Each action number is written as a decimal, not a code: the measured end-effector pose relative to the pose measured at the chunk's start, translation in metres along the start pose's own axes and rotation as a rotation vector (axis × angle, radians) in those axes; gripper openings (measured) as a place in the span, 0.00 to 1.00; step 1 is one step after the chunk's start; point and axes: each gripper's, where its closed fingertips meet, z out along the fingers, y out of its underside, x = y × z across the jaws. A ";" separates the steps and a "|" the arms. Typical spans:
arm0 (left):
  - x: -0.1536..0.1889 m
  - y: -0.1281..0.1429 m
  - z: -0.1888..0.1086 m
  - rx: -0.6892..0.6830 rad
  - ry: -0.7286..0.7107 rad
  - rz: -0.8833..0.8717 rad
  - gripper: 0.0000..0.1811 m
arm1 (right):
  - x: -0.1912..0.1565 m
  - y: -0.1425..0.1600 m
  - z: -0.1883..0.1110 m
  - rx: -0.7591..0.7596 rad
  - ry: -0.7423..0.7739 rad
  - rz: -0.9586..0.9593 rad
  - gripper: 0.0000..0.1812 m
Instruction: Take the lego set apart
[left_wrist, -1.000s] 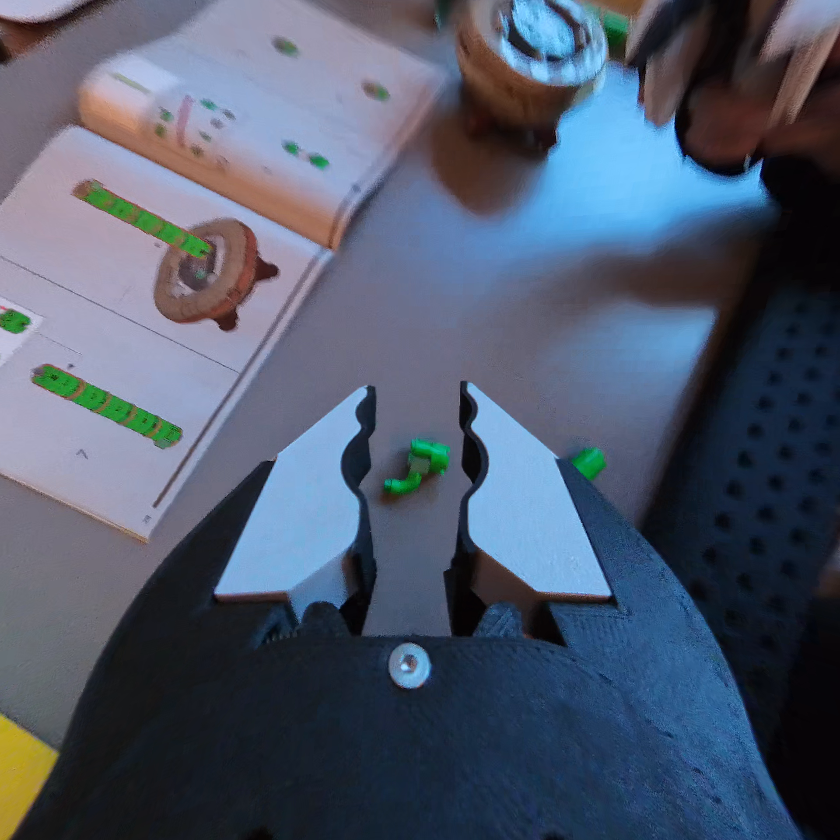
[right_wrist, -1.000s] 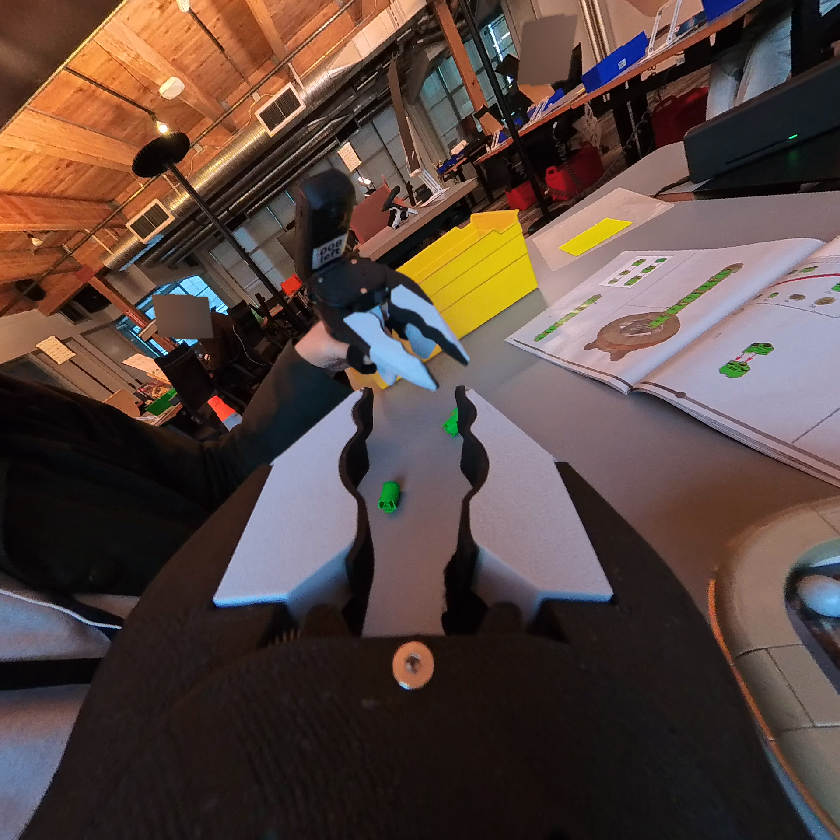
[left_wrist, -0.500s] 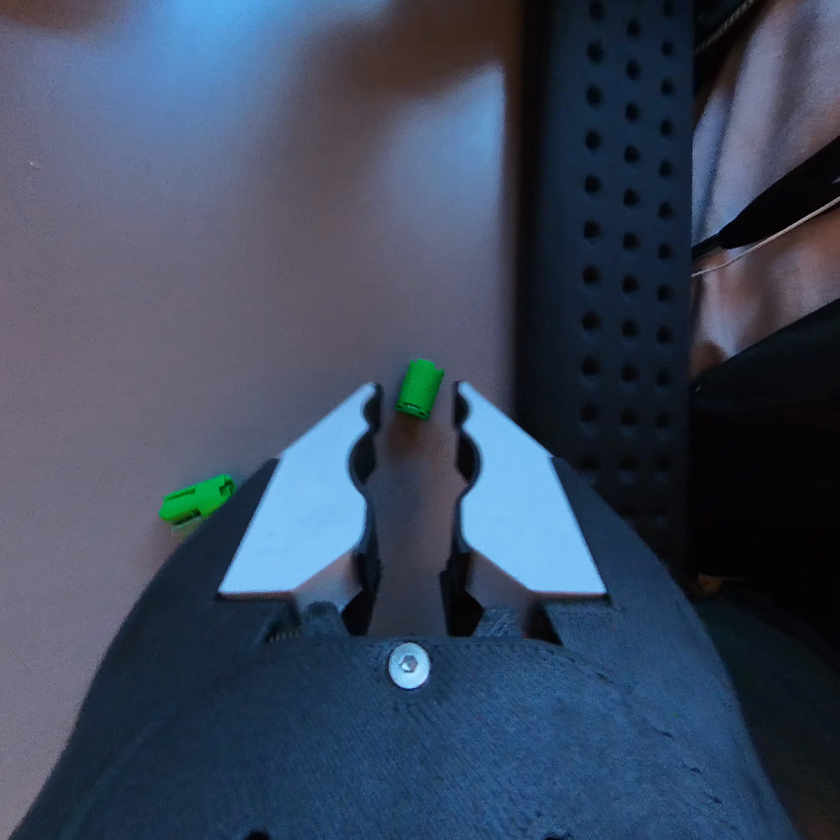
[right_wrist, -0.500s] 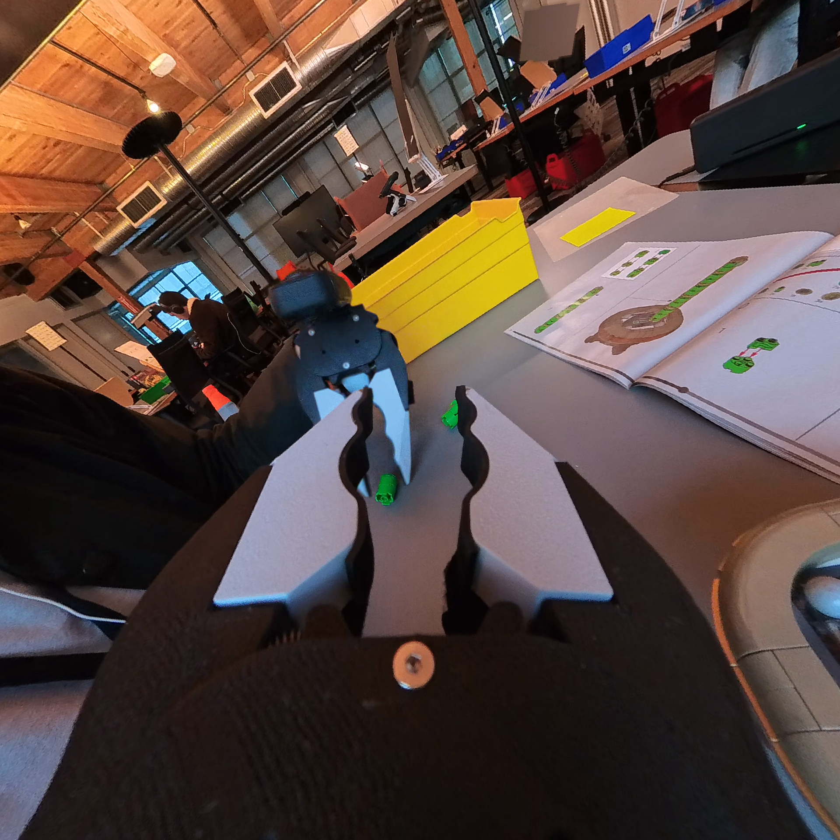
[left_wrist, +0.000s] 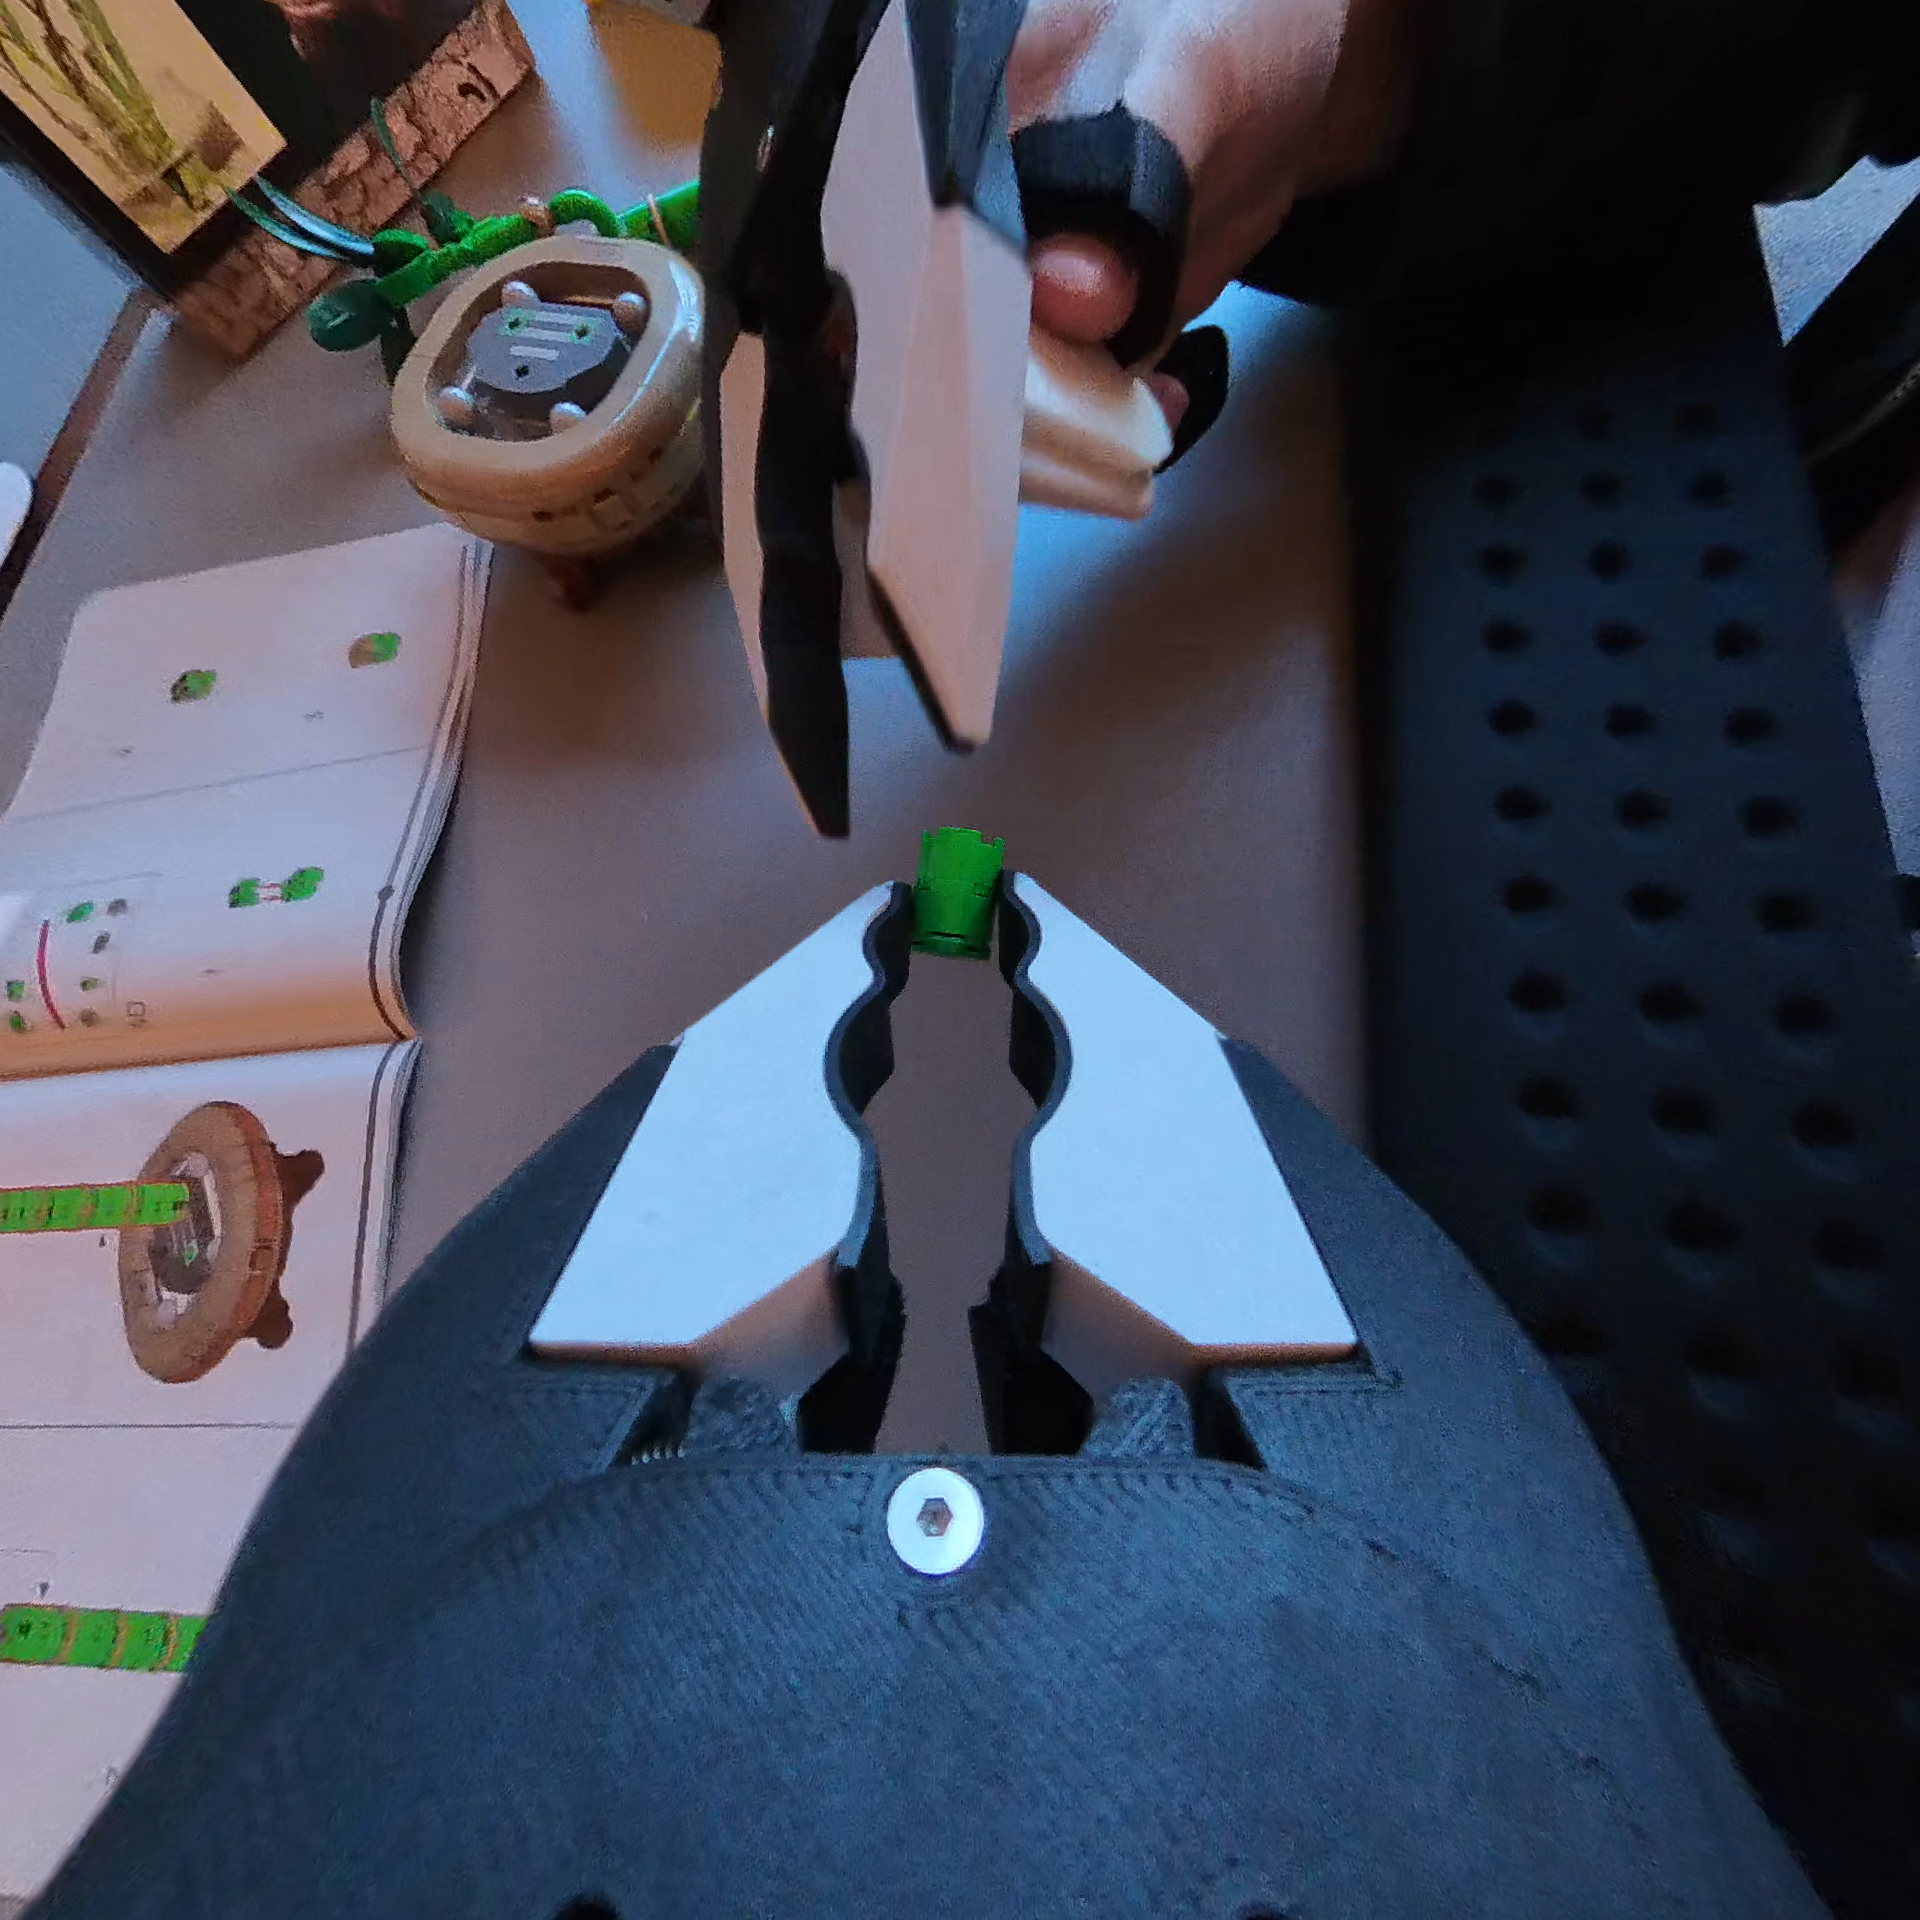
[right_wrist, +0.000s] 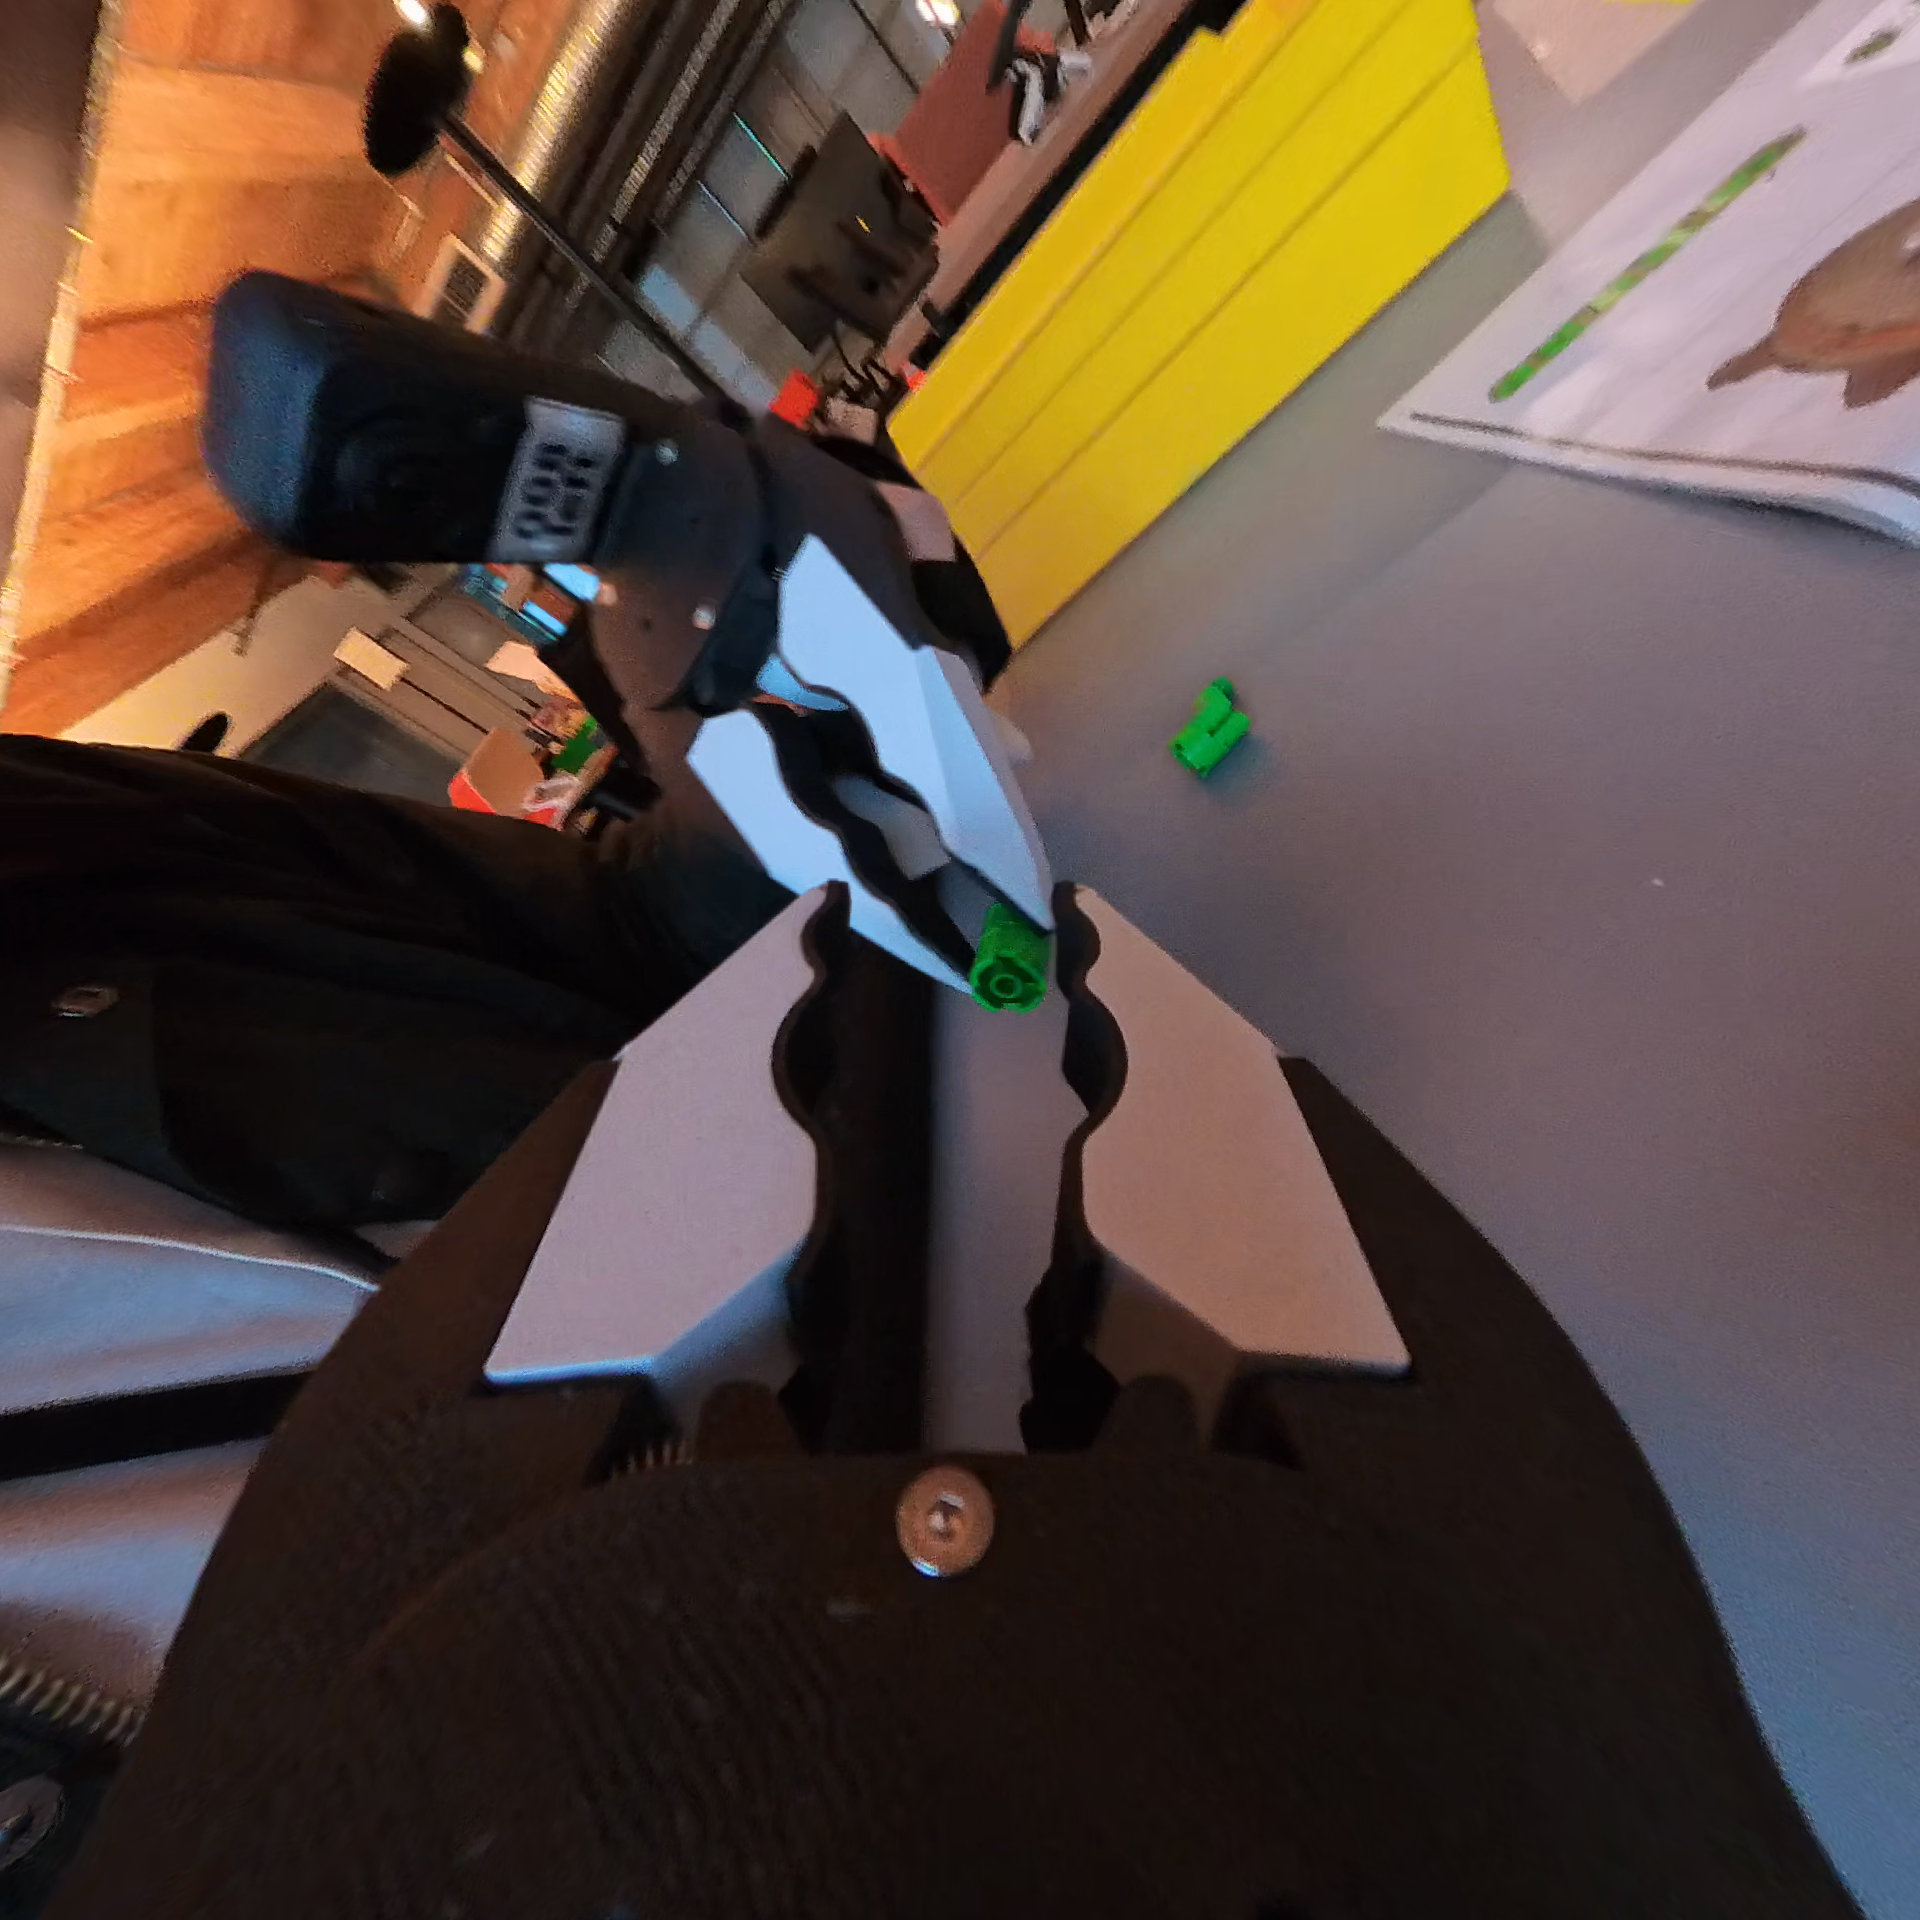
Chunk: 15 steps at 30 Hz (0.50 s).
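Observation:
My left gripper (left_wrist: 951, 894) is shut on a small green cylinder piece (left_wrist: 954, 909), pinched at the fingertips and held off the grey table (left_wrist: 1143, 883). My right gripper (left_wrist: 899, 779) is open and points at that piece from the far side, its tips just short of it. In the right wrist view the green piece (right_wrist: 1006, 977) sits between the open tips of my right gripper (right_wrist: 951, 914), near its right finger, still held by my left gripper (right_wrist: 992, 935). A tan lego pot (left_wrist: 551, 405) with green stems (left_wrist: 468, 249) stands at the back left.
An open instruction booklet (left_wrist: 208, 831) lies on the left. A black perforated surface (left_wrist: 1642, 831) lies along the right. Another small green piece (right_wrist: 1210, 727) lies on the table. Yellow bins (right_wrist: 1195, 260) stand behind it. A box (left_wrist: 260, 156) stands behind the pot. The tips of both grippers are at nearly the same place. About 15 cm separates my right fingertips from the tan lego pot (left_wrist: 551, 405).
My left gripper closed on the green cylinder, lifted it off the table and turned toward the pot. My right gripper tilted and moved in close to the held piece.

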 end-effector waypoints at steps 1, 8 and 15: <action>0.001 -0.001 0.002 -0.001 -0.004 0.008 0.08 | 0.005 0.004 0.002 -0.021 0.029 -0.004 0.21; -0.005 -0.007 0.001 0.036 -0.042 0.014 0.08 | 0.011 0.014 0.005 -0.075 0.044 0.033 0.08; -0.004 -0.011 0.001 0.032 -0.054 0.048 0.08 | 0.008 0.015 0.001 -0.108 0.039 0.042 0.08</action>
